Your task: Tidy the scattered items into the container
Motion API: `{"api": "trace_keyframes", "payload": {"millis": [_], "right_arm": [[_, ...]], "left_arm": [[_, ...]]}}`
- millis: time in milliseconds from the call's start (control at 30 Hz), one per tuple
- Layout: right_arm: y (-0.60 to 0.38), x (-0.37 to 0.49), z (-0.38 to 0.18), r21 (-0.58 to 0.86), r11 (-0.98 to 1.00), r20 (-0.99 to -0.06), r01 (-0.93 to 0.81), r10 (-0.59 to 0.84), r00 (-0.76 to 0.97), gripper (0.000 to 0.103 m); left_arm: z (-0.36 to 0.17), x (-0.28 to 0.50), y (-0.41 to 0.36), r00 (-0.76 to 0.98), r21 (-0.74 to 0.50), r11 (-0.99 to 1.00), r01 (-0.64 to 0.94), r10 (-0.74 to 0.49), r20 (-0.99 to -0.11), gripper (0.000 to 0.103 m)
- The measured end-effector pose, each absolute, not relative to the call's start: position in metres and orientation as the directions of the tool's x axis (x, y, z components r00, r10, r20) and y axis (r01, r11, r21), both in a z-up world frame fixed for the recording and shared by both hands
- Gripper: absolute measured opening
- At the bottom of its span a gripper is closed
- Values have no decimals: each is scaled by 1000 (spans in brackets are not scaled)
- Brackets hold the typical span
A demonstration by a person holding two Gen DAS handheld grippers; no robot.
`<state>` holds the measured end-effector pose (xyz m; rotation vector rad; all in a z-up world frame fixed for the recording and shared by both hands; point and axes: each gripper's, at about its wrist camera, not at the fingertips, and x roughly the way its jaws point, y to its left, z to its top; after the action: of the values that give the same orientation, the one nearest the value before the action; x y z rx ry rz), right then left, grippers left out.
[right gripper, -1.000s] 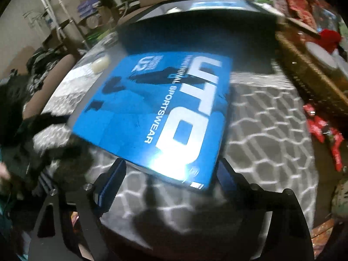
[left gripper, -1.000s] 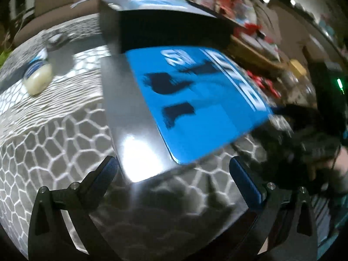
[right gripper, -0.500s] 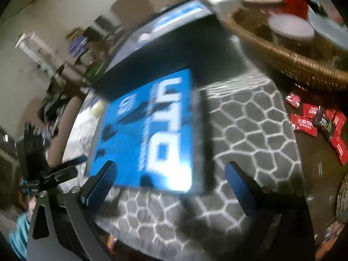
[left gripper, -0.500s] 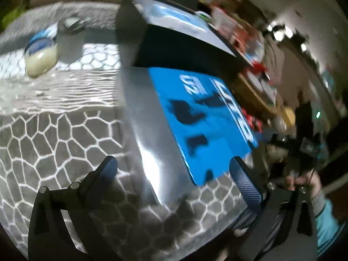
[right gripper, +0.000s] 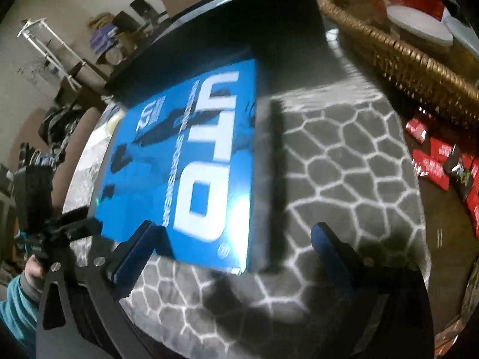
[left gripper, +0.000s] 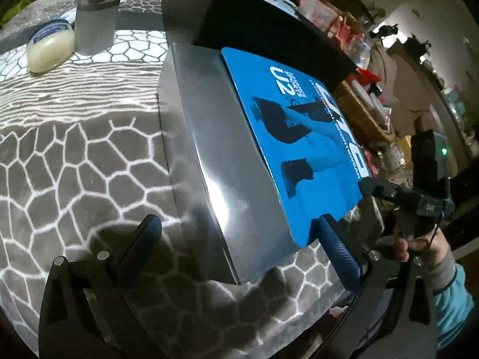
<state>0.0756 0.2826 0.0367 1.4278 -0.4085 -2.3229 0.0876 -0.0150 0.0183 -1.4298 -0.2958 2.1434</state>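
A flat box lid [left gripper: 299,137] with a blue printed top and grey sides lies on the grey patterned cloth [left gripper: 74,164]. Directly behind it stands an open black box [left gripper: 254,21]. My left gripper [left gripper: 242,239] is open, and the lid's near left corner sits between its fingers untouched. In the right wrist view the lid [right gripper: 185,164] fills the middle with the black box [right gripper: 224,45] behind it. My right gripper [right gripper: 236,254] stands wide open at the lid's near right corner, its pads clear of the lid. A cream jar [left gripper: 51,49] and a grey bottle [left gripper: 94,21] stand at the far left.
A wicker basket [right gripper: 404,53] holding jars stands to the right of the cloth. Several red packets [right gripper: 440,161] lie on the brown table below it. A hand [left gripper: 419,245] in a teal sleeve holds the other gripper. Cluttered shelves fill the background.
Both grippers have rolled and drifted apart, the left toward the lid's left side, the right toward its right side. The right gripper's fingers have spread wider.
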Motion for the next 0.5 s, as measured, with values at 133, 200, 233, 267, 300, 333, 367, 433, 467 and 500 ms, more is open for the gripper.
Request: {"api": "trace_keyframes", "payload": {"millis": [133, 200, 233, 267, 300, 333, 367, 433, 467, 500], "right_arm": [[282, 83, 34, 431, -886, -784, 173, -462, -415, 103], [281, 87, 35, 411, -891, -787, 194, -454, -418, 103], [280, 90, 34, 408, -891, -789, 200, -454, -414, 103], [279, 92, 32, 405, -891, -793, 203, -453, -407, 103], [273, 95, 28, 363, -908, -822, 211, -419, -387, 102], [266, 96, 25, 291, -931, -857, 220, -356, -372, 100], [257, 100, 25, 237, -939, -869, 250, -320, -378, 99], [246, 106, 32, 222, -930, -866, 295, -326, -378, 99], [247, 109, 36, 231, -929, -857, 288, -335, -392, 99], [251, 112, 43, 251, -929, -840, 274, -349, -415, 99]], "left_arm": [[21, 93, -13, -317, -424, -846, -324, 519, -794, 103], [19, 97, -13, -305, -428, -847, -315, 518, -799, 103], [18, 99, -12, -298, -432, -846, -312, 519, -801, 103], [18, 101, -12, -298, -430, -847, -314, 518, -802, 103], [17, 105, -12, -301, -424, -849, -316, 513, -804, 103], [16, 107, -11, -297, -403, -859, -316, 493, -818, 103], [12, 109, -6, -298, -321, -895, -311, 412, -861, 99], [0, 121, 16, -362, -50, -915, -400, 208, -908, 101], [-1, 127, 22, -384, -16, -910, -415, 191, -903, 100], [2, 127, 20, -369, -60, -914, -401, 221, -903, 100]]}}
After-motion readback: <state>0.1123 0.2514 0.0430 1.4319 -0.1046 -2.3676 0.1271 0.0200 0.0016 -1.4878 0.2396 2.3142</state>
